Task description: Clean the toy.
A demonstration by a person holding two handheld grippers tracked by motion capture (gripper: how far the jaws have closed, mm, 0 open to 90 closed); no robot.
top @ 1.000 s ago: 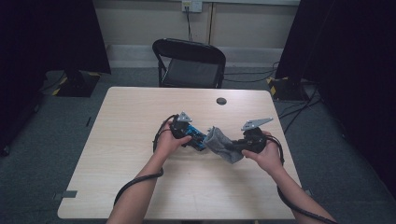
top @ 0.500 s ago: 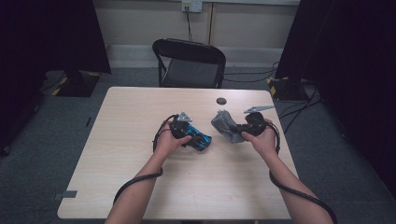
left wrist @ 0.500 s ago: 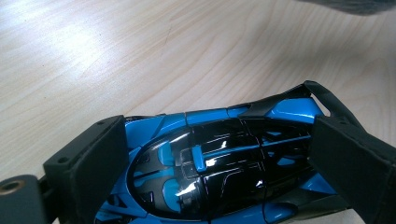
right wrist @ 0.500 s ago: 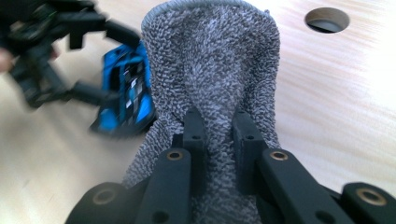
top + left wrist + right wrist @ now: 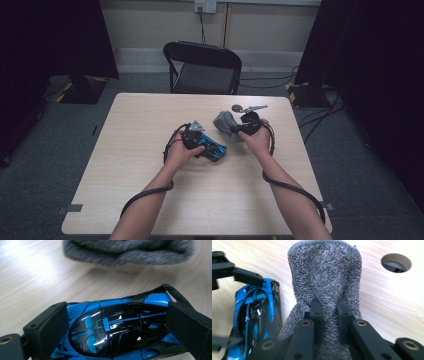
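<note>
Blue-and-black toy car (image 5: 214,149) resting on the table (image 5: 125,165) near its middle, clamped across the body by the left gripper (image 5: 204,146): one black jaw against each flank in the left gripper view, car (image 5: 117,326) between them, table (image 5: 37,275) bare beyond. Grey cloth (image 5: 226,123) bunched just right of and beyond the car, pinched by the right gripper (image 5: 237,131); jaws nearly together on a fold of cloth (image 5: 324,285) in the right gripper view, with the car (image 5: 257,312) lying to the left, close beside the cloth but seemingly not under it.

A second ago: cloth stretched between the two grippers, lying against the car. Half a second ago: already pulled off to the right. Now: lifted farther toward the far right, near the round hole (image 5: 237,107) in the tabletop, clear of the car. Left gripper (image 5: 239,273) hardly shifted throughout, car held in place.

Likely meaning: one wiping stroke over the car ended, cloth drawn back either for another pass or for setting aside. Car surface glossy in the close view, no visible smears, though the underside and far flank cannot be judged. Grip on the car looks firm enough for a further stroke; next pass would call for bringing the cloth back left and down onto the roof.
</note>
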